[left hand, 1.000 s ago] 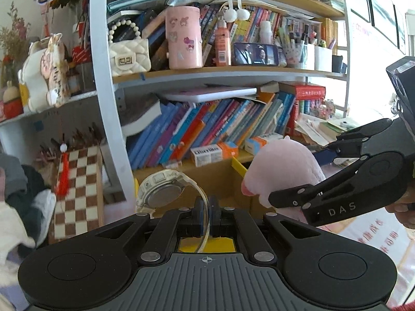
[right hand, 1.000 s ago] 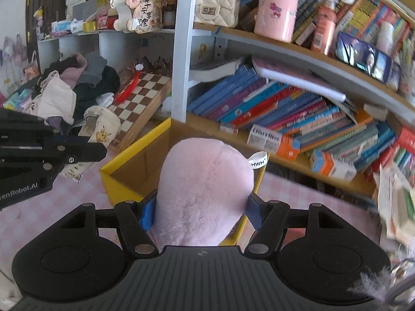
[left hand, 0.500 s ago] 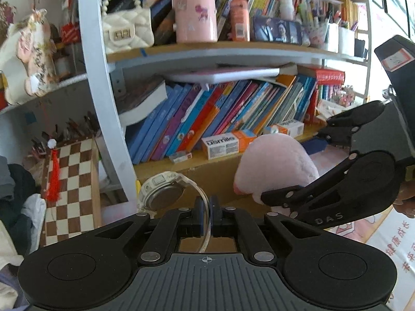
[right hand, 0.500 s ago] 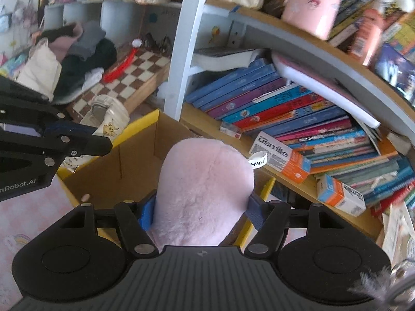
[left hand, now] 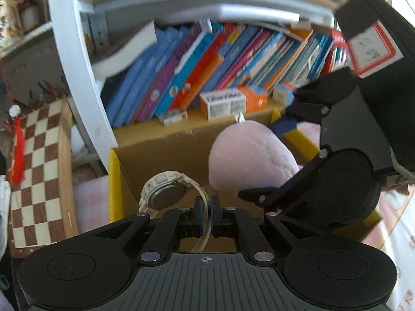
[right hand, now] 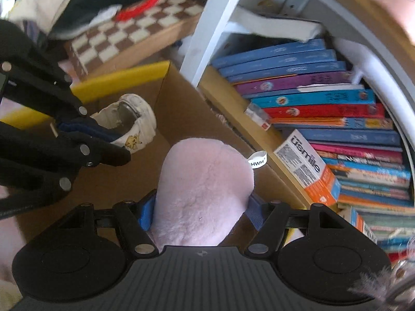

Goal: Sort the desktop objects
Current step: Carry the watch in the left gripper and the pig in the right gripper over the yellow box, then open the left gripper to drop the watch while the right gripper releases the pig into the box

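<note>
My left gripper (left hand: 206,216) is shut on the strap of a cream digital watch (left hand: 166,194) and holds it over an open cardboard box with yellow flaps (left hand: 114,181). My right gripper (right hand: 201,207) is shut on a pink plush toy (right hand: 205,191) with a white HWH tag, also over the box (right hand: 166,98). In the left wrist view the plush (left hand: 249,160) and right gripper (left hand: 264,184) sit just right of the watch. In the right wrist view the watch (right hand: 129,124) and left gripper (right hand: 77,129) are at left.
A white shelf post (left hand: 77,64) stands behind the box. A row of books (left hand: 207,70) and a toothpaste carton (left hand: 230,101) fill the shelf behind. A chessboard (left hand: 36,168) leans at left. Clothes (right hand: 77,5) lie beyond it.
Both grippers have moved forward and down with their objects, from in front of the box to over its open inside. Both grips are unchanged.
</note>
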Demonstrator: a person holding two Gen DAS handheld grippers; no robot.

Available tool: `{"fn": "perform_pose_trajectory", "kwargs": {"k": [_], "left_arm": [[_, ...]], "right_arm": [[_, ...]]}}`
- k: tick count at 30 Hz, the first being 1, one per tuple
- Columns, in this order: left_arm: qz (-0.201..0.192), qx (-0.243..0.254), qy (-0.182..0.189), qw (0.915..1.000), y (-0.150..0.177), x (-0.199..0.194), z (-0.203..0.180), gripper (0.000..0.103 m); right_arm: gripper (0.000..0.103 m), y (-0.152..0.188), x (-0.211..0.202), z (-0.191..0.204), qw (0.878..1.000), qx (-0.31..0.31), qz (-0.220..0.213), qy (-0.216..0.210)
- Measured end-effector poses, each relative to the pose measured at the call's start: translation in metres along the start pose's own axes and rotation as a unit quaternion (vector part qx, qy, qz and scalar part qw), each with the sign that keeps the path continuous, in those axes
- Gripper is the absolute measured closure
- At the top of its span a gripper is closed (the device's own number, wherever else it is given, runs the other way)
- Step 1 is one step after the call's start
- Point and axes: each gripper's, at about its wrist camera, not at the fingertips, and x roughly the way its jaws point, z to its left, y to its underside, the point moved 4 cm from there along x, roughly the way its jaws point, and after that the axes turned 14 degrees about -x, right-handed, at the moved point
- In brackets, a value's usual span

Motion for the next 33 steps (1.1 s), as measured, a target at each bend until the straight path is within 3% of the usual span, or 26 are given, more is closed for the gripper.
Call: {"fn": "perform_pose_trajectory", "kwargs": {"k": [8, 22, 33], "left_arm": [[0.033, 0.014, -0.007, 0.9993, 0.005, 0.023, -0.001, 0.097], [0.071, 0.024, -0.019, 0.997, 0.006, 0.038, -0.002, 0.089], [0.066, 0.028, -0.03, 0.997, 0.004, 0.039, 0.0, 0.085]], "right_arm": [[0.036, -0.002, 0.032, 0.004, 0.997, -0.059, 0.027, -0.035], [0.035, 0.003, 0.054, 0.007, 0.994, -0.053, 0.062, -0.078], [0.033, 0.002, 0.056, 0.012, 0.993, -0.045, 0.067, -0.086]]}}
